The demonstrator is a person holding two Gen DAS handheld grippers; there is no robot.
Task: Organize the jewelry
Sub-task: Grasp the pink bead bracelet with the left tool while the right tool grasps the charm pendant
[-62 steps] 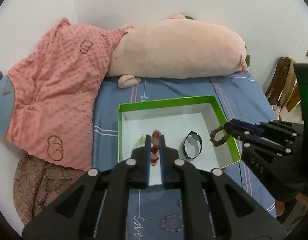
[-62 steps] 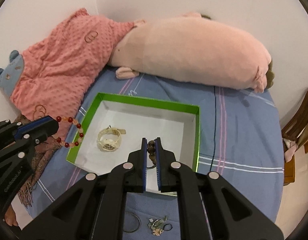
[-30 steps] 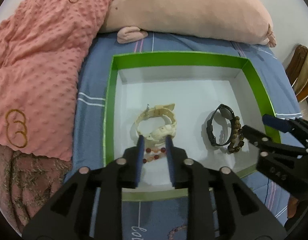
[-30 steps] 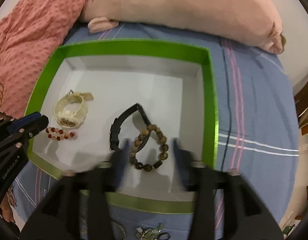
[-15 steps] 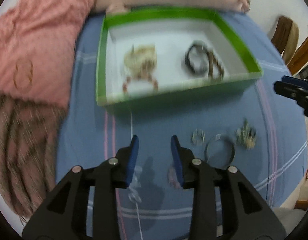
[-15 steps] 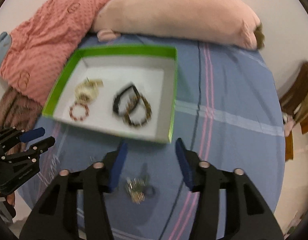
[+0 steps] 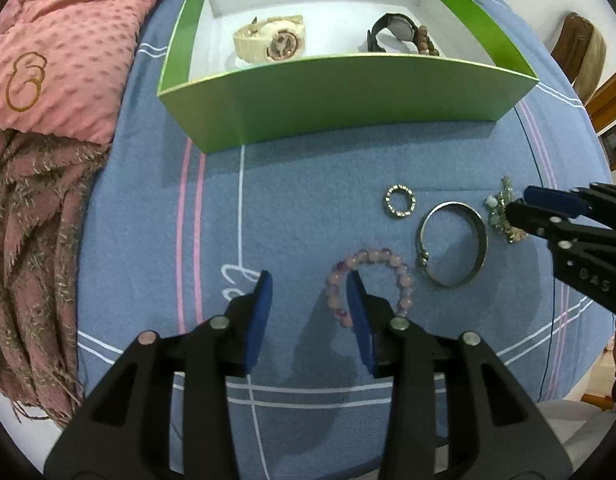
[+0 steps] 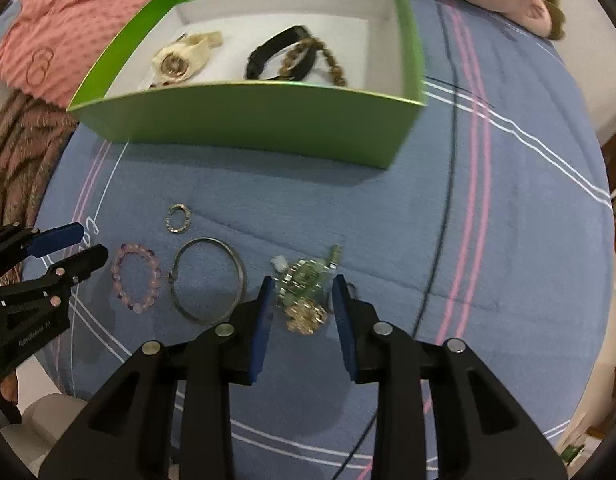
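Note:
A green box (image 7: 348, 96) with a white floor holds a cream watch (image 7: 269, 38), a black watch (image 7: 392, 28) and a brown bead bracelet (image 7: 426, 44). In front of it on the blue sheet lie a small ring (image 7: 400, 202), a silver bangle (image 7: 452, 244), a pink bead bracelet (image 7: 388, 264) and a green-and-gold jewelry cluster (image 8: 303, 292). My left gripper (image 7: 310, 300) points down with jaws opening. The pink bracelet's left arc lies just inside its right finger, untouched. My right gripper (image 8: 303, 300) straddles the cluster, jaws closing, pads apart from it.
A pink dotted blanket (image 7: 67, 40) and a brown fringed throw (image 7: 27, 240) lie left of the box. A pink plush pillow (image 8: 508, 0) lies behind it. A wooden chair (image 7: 580, 52) stands off the bed's right side.
Both grippers pulled back from the box and came down over the sheet in front of it. The red and brown bead bracelets stayed in the box. Left jaws widened, right jaws narrowed.

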